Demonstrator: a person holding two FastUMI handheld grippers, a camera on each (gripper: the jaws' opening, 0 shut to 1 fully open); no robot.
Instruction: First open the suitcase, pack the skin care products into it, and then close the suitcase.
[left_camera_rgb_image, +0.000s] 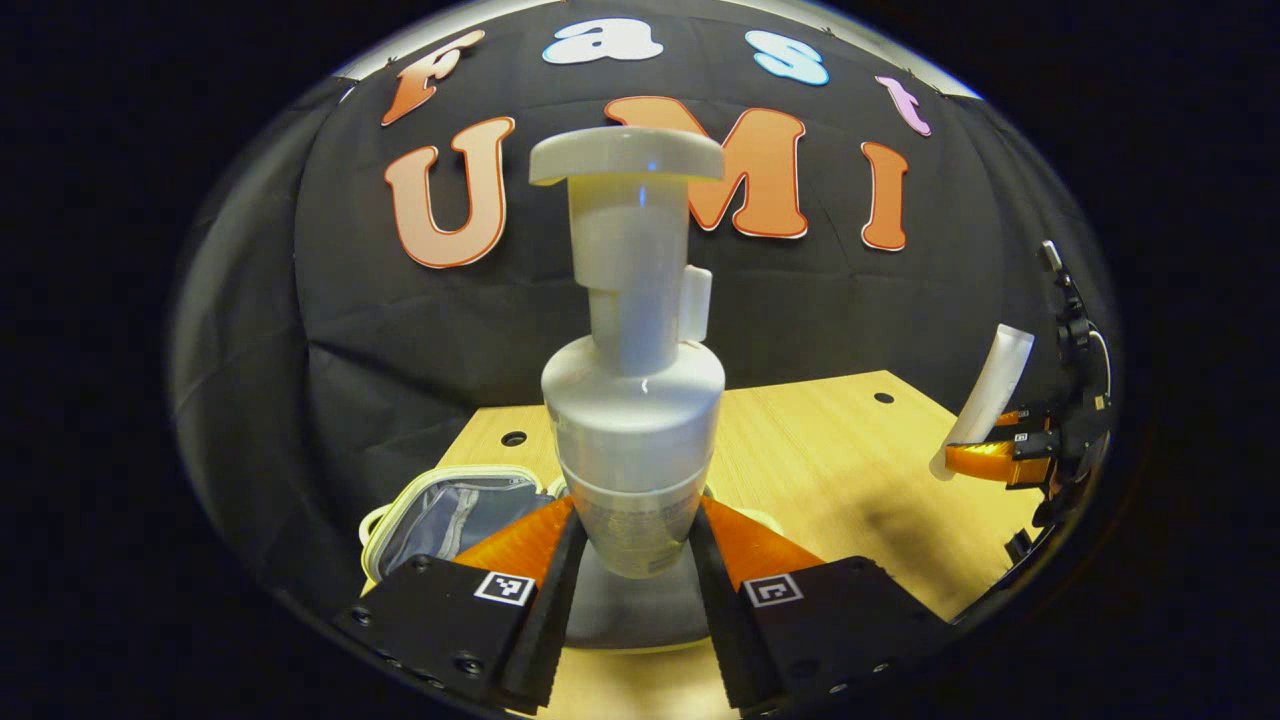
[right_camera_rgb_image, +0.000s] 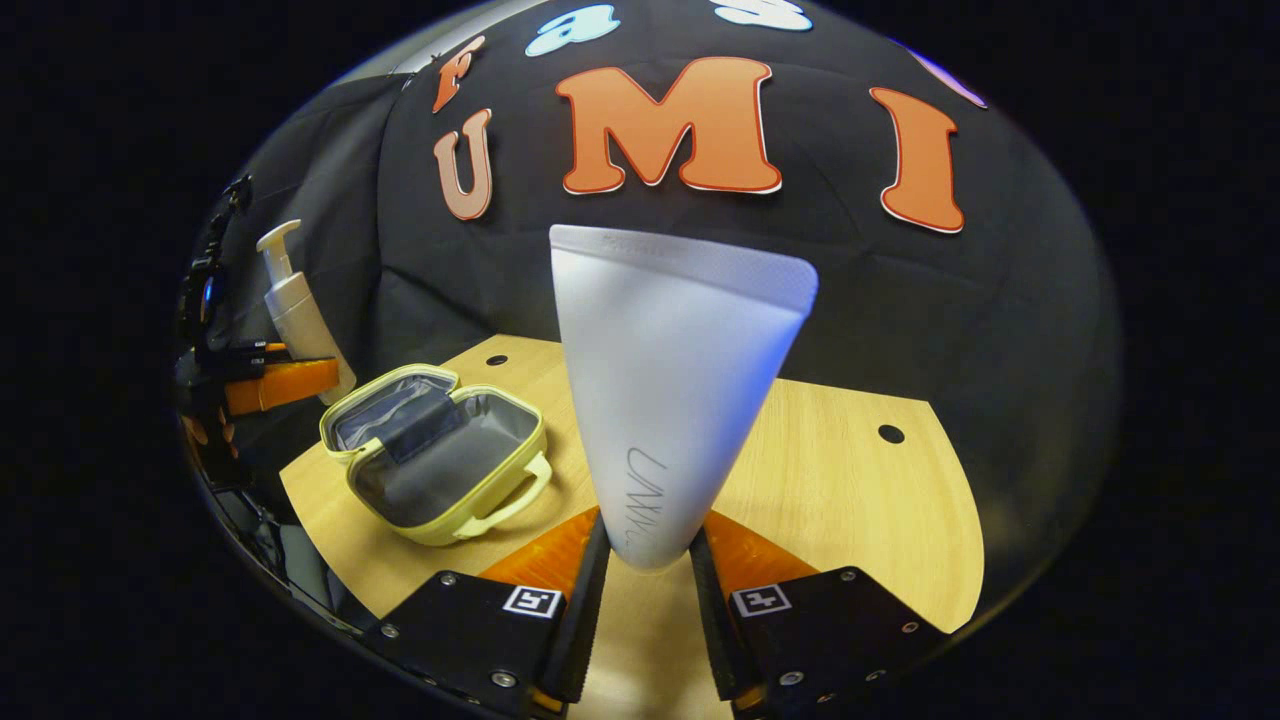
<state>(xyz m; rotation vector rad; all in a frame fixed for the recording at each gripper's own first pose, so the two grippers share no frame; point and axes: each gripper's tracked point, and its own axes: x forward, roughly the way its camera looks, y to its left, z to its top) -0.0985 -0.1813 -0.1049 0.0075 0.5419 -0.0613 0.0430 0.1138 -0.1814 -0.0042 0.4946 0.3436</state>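
Left gripper (left_camera_rgb_image: 635, 560): jaws closed on the lower body of a pale pump bottle (left_camera_rgb_image: 632, 400), one finger pressed to each side, bottle upright and lifted clear of the desk (left_camera_rgb_image: 830, 440), pump head at the top with its spout turned to the left in the left gripper view. Right gripper (right_camera_rgb_image: 645, 560): jaws clamped on the narrow lower end of a white tube (right_camera_rgb_image: 670, 390), held upright with the wide crimped end on top, some dark script low on its face, also off the desk. Farther out in the left gripper view, the other gripper at the far right above the desk's right edge, tube tilted in its grasp. Farther out in the right gripper view, the bottle-bearing gripper at the far left, beyond the desk's left edge. Suitcase (right_camera_rgb_image: 440, 455) on the left part of the light wooden desk, near the front left edge: small, pale yellow-green, lid thrown open, grey lining exposed, a handle on the side facing the desk's middle. Nothing visible inside beyond the lining and a dark strap or flap. Round dark holes near the desk's back corners.
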